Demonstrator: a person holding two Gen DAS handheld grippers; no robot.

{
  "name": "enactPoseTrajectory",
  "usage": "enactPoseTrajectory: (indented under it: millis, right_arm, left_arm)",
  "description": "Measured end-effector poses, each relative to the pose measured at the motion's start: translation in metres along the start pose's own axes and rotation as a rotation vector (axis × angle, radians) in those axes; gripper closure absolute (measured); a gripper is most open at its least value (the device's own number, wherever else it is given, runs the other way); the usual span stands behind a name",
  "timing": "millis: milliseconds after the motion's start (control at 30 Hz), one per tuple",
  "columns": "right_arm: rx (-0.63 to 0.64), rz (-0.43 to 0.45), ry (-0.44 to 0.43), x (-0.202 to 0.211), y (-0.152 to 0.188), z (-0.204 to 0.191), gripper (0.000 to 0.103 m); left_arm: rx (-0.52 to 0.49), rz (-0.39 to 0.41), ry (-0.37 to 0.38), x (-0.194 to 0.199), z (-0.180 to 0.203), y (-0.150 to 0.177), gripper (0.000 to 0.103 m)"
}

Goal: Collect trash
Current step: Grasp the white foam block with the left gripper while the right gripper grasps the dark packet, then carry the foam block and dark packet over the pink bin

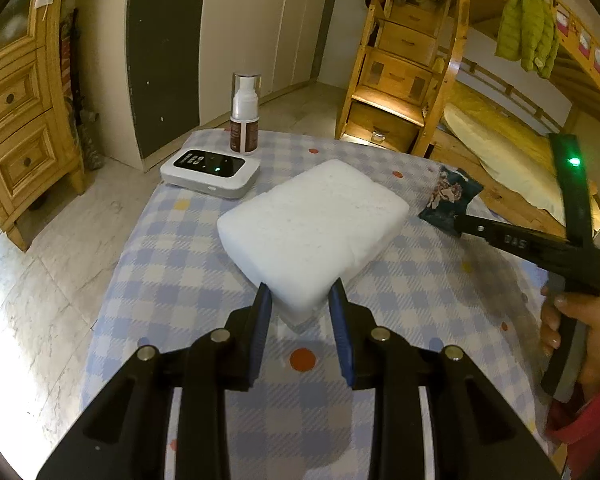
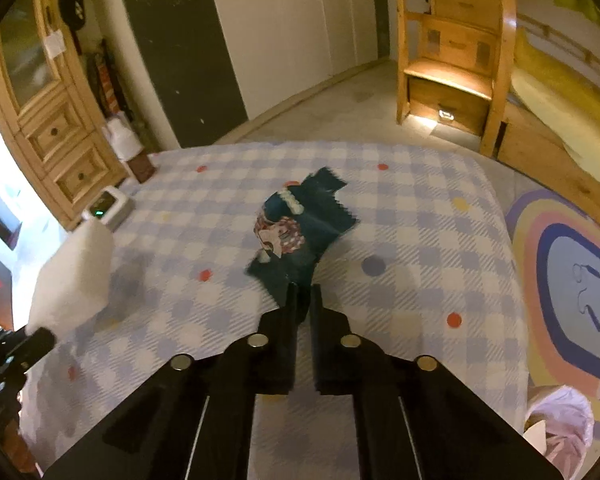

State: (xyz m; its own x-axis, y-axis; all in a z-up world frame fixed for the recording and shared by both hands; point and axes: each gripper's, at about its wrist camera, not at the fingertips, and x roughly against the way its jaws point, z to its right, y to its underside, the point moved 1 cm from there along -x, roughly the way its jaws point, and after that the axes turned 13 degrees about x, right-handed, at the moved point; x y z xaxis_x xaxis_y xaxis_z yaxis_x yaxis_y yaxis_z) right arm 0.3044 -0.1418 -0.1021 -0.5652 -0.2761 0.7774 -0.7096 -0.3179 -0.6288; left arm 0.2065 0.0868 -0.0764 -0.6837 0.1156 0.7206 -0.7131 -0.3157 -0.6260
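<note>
A dark blue snack wrapper (image 2: 300, 228) is held at its near edge by my right gripper (image 2: 305, 296), whose jaws are shut on it, just above the checked tablecloth (image 2: 420, 240). In the left wrist view the wrapper (image 1: 448, 198) hangs from the right gripper's tip (image 1: 460, 222). My left gripper (image 1: 302, 300) has its blue pads on both sides of the near corner of a white foam block (image 1: 314, 220) and grips it. The block (image 2: 74, 276) also shows at the left of the right wrist view.
A white device with a lit display (image 1: 210, 172) and a spray bottle (image 1: 244, 120) stand at the table's far left. A pink bag-lined bin (image 2: 564, 428) is on the floor by a rainbow rug (image 2: 572, 280). Wooden cabinet (image 1: 20, 120) and bunk-bed stairs (image 1: 400, 80) surround the table.
</note>
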Motion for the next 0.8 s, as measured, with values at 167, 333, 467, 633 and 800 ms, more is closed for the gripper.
enactPoseTrajectory:
  millis: [167,333,467,633,800]
  right_arm:
    - [-0.009,0.057,-0.009,0.045,0.01,-0.013,0.101]
    - [-0.049,0.084,0.01,0.103,0.038,-0.016,0.101]
    - [-0.112,0.107,-0.008,0.135,0.067,-0.012,0.101]
    - [-0.156,0.128,0.064,0.174,0.104,-0.009,0.1]
    - [-0.189,0.106,0.185,0.204,0.143,0.005,0.1]
  left_arm:
    - [-0.01,0.023,0.033,0.023,0.009,0.005,0.075]
    - [-0.058,0.041,0.099,0.051,0.039,0.02,0.075]
    - [-0.125,0.035,0.15,0.066,0.072,0.04,0.075]
    - [-0.236,0.018,0.201,0.076,0.119,0.075,0.075]
    - [-0.323,-0.012,0.259,0.078,0.159,0.102,0.074]
